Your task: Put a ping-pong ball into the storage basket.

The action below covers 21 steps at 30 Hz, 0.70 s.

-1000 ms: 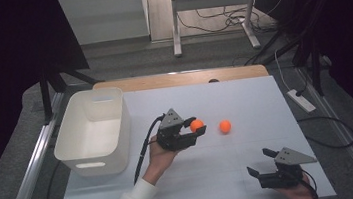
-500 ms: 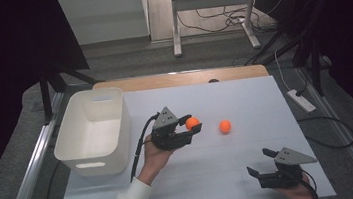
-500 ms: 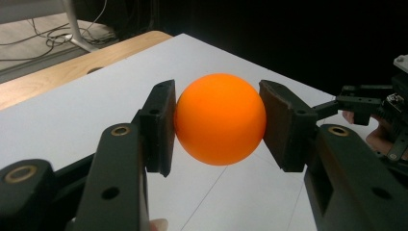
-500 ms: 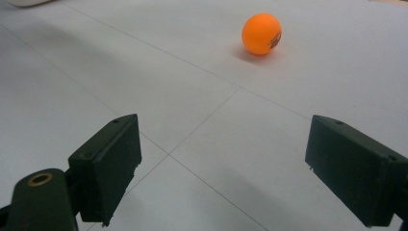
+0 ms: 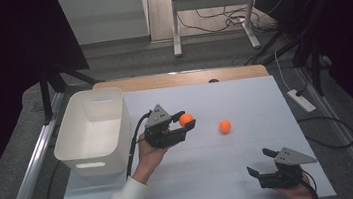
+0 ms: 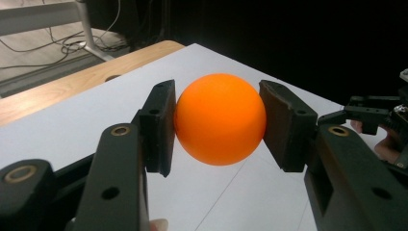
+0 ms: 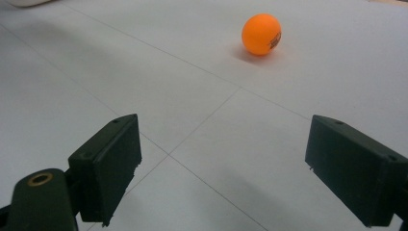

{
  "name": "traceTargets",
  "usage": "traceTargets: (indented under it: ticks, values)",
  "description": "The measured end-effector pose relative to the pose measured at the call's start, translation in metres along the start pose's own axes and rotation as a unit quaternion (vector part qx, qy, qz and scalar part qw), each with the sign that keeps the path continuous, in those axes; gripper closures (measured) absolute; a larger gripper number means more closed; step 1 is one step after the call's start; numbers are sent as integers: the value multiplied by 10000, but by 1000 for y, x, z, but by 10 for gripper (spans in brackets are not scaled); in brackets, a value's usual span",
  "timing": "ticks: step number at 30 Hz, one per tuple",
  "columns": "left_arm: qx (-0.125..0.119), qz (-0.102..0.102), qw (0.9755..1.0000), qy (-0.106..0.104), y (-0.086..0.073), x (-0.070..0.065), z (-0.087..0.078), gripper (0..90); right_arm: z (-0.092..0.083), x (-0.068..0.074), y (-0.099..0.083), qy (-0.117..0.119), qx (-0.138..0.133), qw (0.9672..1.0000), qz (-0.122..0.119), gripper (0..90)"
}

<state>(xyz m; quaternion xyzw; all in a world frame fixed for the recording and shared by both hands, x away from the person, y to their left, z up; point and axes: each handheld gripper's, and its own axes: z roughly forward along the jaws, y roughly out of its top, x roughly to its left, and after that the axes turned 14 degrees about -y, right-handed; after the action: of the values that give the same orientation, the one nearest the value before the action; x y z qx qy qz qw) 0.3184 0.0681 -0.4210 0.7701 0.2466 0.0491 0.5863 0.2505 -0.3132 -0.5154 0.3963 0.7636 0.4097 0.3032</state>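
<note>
Jaws of the left gripper [image 5: 183,123] clench an orange ball [image 5: 186,119] in the high view, held above the tabletop [image 5: 244,96] just right of the white bin [image 5: 92,131]; a second ball [image 5: 225,126] lies loose nearby, and a knock could send it rolling off the edge. Seen from the left gripper view, the pads [image 6: 161,126] touch the held ball [image 6: 220,119] only at its sides, so a tilt or jolt could let it squirt out. From the right gripper view, that gripper's jaws stand wide and empty, the loose ball [image 7: 261,33] well ahead.
</note>
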Motion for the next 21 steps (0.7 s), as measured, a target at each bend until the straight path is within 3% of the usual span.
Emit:
traceTargets:
  ticks: [21]
  values:
    - [-159, 1, 9996, 212, 3, 6, -21, 501, 0, 0, 0, 0, 0, 10000, -2, 124]
